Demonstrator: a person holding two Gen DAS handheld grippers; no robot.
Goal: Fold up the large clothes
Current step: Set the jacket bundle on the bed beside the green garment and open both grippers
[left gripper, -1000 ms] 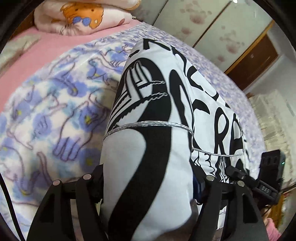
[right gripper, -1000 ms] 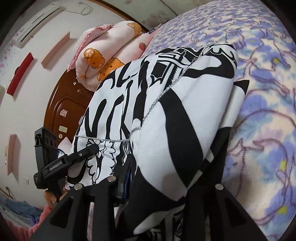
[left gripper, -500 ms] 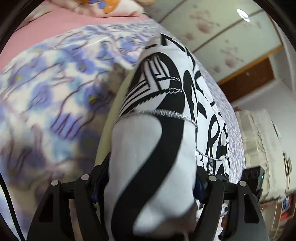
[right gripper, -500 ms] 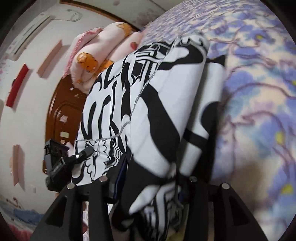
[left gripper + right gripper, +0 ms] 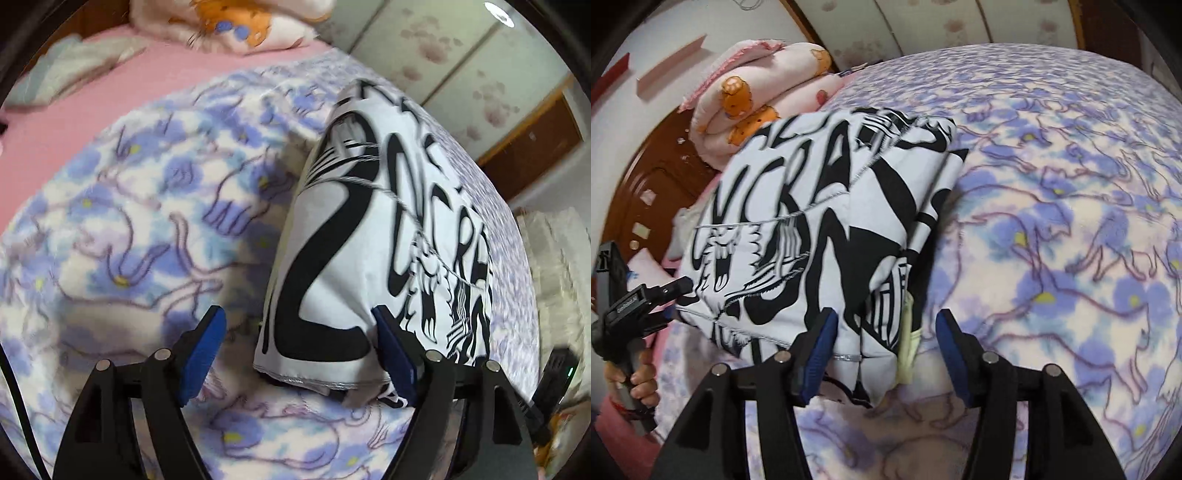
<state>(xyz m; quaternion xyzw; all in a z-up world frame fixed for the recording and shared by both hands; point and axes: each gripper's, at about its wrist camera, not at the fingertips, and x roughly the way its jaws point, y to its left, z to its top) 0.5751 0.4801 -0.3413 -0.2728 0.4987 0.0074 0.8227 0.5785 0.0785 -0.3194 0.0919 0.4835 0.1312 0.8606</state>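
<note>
Black-and-white printed garment [image 5: 373, 236] lies folded; left gripper [image 5: 299, 343] and right gripper [image 5: 884, 345] jaws just opened, released, yet a withdrawing pad could snag its edge.

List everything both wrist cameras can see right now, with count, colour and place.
Garment: one, white with black print, folded on the blanket, its near edge between both grippers' open fingers.
Blanket: one, purple and cream animal print, covering the bed.
Sheet: one, pink, beyond the blanket.
Quilt: one, pink with orange bears, rolled at the head of the bed.
Headboard: one, brown wood, behind the quilt.
Left gripper: one, black with blue pads, jaws just opened, garment loose between them.
Right gripper: one, black with blue pads, jaws just opened.
Hand: one, holding the left gripper's handle.
</note>
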